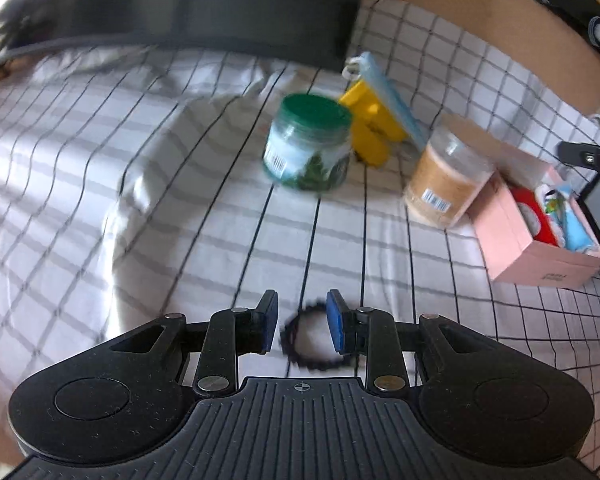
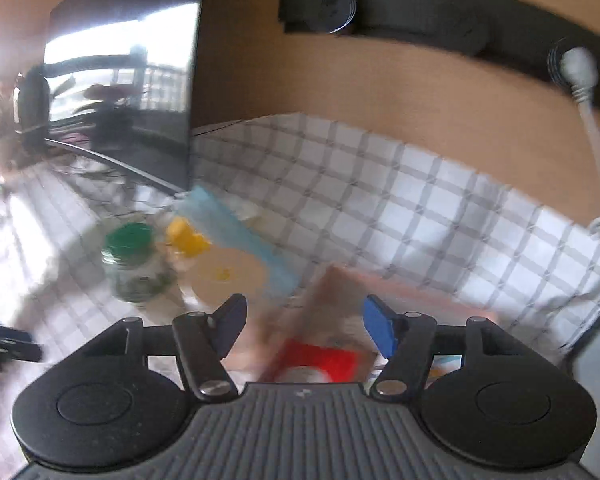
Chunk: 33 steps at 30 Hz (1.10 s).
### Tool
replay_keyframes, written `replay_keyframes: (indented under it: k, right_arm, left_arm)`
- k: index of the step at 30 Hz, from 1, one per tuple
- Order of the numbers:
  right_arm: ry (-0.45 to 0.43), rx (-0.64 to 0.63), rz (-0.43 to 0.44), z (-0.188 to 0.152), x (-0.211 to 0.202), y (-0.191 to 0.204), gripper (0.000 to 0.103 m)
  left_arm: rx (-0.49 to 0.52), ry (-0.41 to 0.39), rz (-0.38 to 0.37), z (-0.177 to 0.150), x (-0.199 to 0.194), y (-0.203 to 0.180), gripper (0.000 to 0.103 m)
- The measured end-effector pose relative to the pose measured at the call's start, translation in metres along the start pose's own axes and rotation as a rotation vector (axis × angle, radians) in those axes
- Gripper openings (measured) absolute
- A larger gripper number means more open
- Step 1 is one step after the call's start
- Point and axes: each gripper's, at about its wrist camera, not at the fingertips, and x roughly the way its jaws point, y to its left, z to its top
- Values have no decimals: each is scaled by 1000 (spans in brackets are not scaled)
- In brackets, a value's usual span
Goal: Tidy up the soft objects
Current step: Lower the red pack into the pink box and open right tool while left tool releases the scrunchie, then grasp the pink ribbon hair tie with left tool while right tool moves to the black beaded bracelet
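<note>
At right edge of checked cloth (image 1: 140,168), pink box (image 1: 512,240) held red packet (image 1: 534,216); left gripper (image 1: 302,322) narrow, hair tie (image 1: 300,354) loose between pads; right gripper (image 2: 302,326) wide, empty.

A bed cover (image 1: 180,200) with a white and grey check held everything. On it stood a jar with a green lid (image 1: 306,148), a jar of tan stuff (image 1: 444,180) and a pink box (image 1: 520,236). A yellow toy (image 1: 374,128) lay behind the green jar, touching a blue flat thing (image 1: 392,96). A black hair band (image 1: 312,336) lay near the front.
</note>
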Motion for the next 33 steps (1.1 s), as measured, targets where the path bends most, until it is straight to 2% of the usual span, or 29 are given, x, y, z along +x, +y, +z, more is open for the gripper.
replay_keyframes:
  k: [2,5,9,11,12,15,18,21,25,27,33]
  right_arm:
    - [28,22,23,13,3,11,65]
    - [28,43,-12,34,9,32,65]
    - [88,146,-4,64,31,58,65]
    - [85,190,-12,70,38,71,65]
    - [83,205,-19,71,40,78,65]
    - [111,226,-28,66,44,95,65]
    - [159,214,-55,55,42,105,65]
    - [188,209,-100,43,36,106,65]
    - [217,232,-152,26,27,103,65]
    - [236,244,-176,18,25,101,65]
    - [278,301,-173,-3,26,99,65]
  left_arm:
    - [30,-35,-25,16,2,7,29]
    - [83,-88,-84,42,8,24,29]
    - [100,-76,-180,76,25,55,29]
    - [152,-80,-207,96,39,71,29]
    - [191,-85,-212,105,46,75,29]
    - [416,-82,-223,138,74,78,29]
    - [627,-43,-248,164,102,70,29]
    - [738,3,-318,176,130,64,29]
    - [758,78,-334,182,168,57,29]
    - [752,94,-347,182,178,58,23]
    - [730,107,-356,187,195,55,22]
